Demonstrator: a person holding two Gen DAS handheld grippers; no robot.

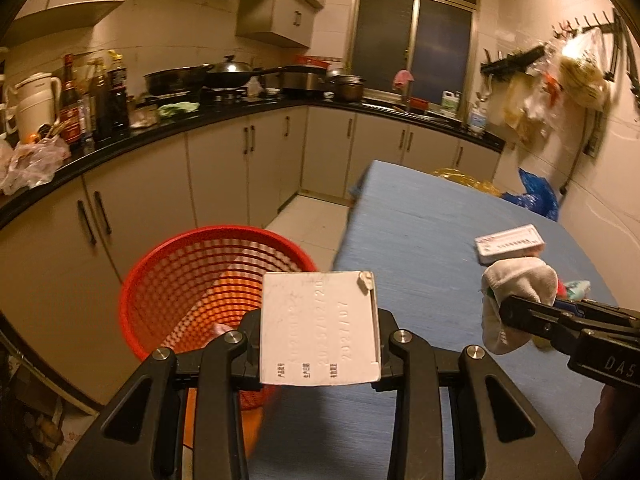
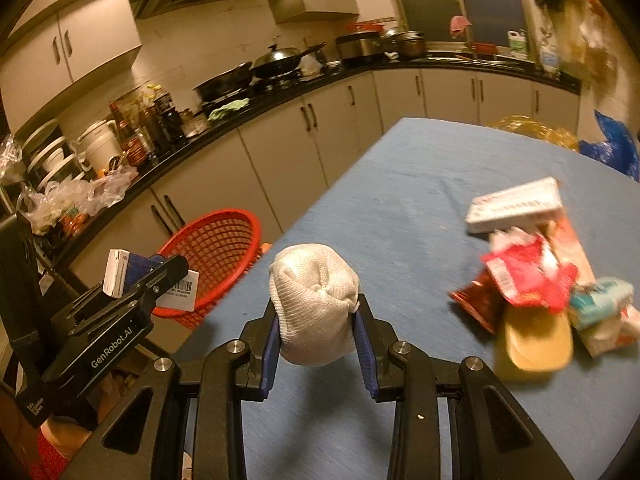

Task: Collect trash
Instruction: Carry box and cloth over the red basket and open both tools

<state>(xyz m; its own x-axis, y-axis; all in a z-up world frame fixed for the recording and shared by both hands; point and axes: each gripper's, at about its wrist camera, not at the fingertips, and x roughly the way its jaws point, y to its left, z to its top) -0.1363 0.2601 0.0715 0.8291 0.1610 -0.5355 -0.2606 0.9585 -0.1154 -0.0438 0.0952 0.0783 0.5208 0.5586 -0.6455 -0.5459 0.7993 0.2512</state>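
A white carton (image 1: pixel 318 330) is held upright over the red basket (image 1: pixel 168 280) off the counter's left edge. A rolled white cloth (image 2: pixel 314 304) is held above the counter; wrappers (image 2: pixel 532 280) pile near its right edge.

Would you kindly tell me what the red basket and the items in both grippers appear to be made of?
Red basket: moulded plastic, glossy, judging by its open lattice wall. White box in the left gripper: thin matte cardboard, with stamped dates and a torn flap. White bundle in the right gripper: probably soft knitted cloth, as a woven texture shows.
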